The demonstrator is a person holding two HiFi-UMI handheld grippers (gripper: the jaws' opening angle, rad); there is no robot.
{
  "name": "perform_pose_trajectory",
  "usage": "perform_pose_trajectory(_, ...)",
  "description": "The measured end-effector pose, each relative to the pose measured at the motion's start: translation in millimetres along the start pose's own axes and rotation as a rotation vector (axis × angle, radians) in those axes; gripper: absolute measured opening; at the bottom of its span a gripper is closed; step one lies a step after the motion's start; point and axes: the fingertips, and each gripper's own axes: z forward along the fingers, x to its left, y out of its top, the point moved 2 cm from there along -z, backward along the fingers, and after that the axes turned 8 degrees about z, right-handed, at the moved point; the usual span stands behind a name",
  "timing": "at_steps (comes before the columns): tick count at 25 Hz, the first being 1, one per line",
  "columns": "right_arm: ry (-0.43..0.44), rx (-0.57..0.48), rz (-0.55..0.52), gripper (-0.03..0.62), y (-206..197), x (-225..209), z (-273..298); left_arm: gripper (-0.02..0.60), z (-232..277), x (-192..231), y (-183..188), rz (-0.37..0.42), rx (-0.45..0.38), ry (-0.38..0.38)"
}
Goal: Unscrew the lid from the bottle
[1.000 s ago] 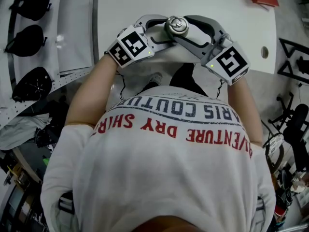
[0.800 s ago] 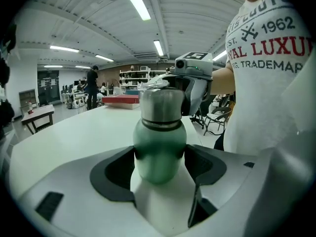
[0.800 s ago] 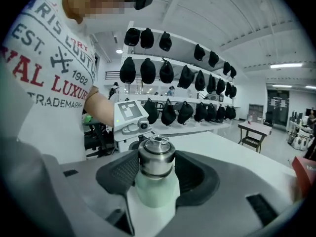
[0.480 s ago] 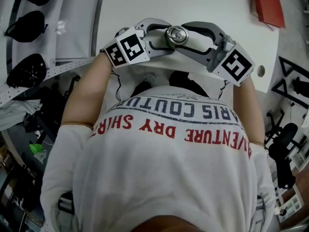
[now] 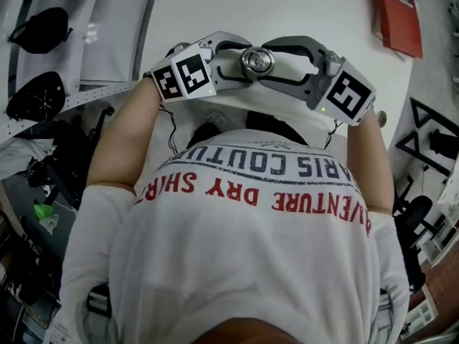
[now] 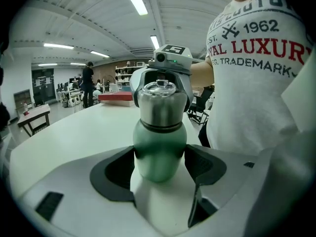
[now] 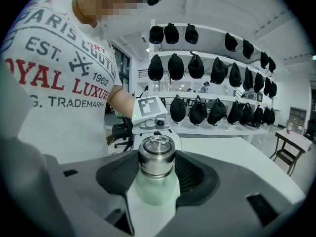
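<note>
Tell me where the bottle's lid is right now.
In the head view the steel lid sits centre-top, clamped in the right claw, on the green bottle that the left claw grips, just beyond the person's shirt.

A white short-sleeved T-shirt (image 5: 244, 264) bears red and navy lettering; beyond it, the grey left gripper (image 5: 238, 61) and right gripper (image 5: 281, 66) carry black-and-white marker cubes (image 5: 183, 77) (image 5: 348, 95).

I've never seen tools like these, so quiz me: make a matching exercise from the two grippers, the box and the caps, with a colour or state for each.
Things:
1 left gripper
2 right gripper
3 box
4 caps

Colour or state:
a black
b jaws shut on the lid
c red
d jaws shut on the green bottle

Pairs: 1-d, 2-b, 3-c, 4-a
</note>
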Motion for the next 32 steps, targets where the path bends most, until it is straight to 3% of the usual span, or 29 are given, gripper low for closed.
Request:
perform_pose_trajectory(5,-0.038,-0.008,0.023,0.236,0.7,0.0,-1.7,0.334,0.5,-0.5,1.6,0.006,-0.001,-0.009)
perform_pose_trajectory(11,-0.181,-0.1,0.15,0.285,10.2,0.6,-5.7,0.334,-0.7,-1.7,-1.7,0.004,-0.014,0.0)
perform_pose_trajectory(23,-0.691,-0.201,0.313,0.291,-5.8,13.1,-5.0,0.334,0.5,-1.3,-1.4,-0.049,-0.074,0.074)
perform_pose_trajectory(32,-0.985,-0.275,0.41,0.29,-10.2,12.1,-0.2,0.334,1.5,-2.5,0.3,-0.093,-0.115,0.147)
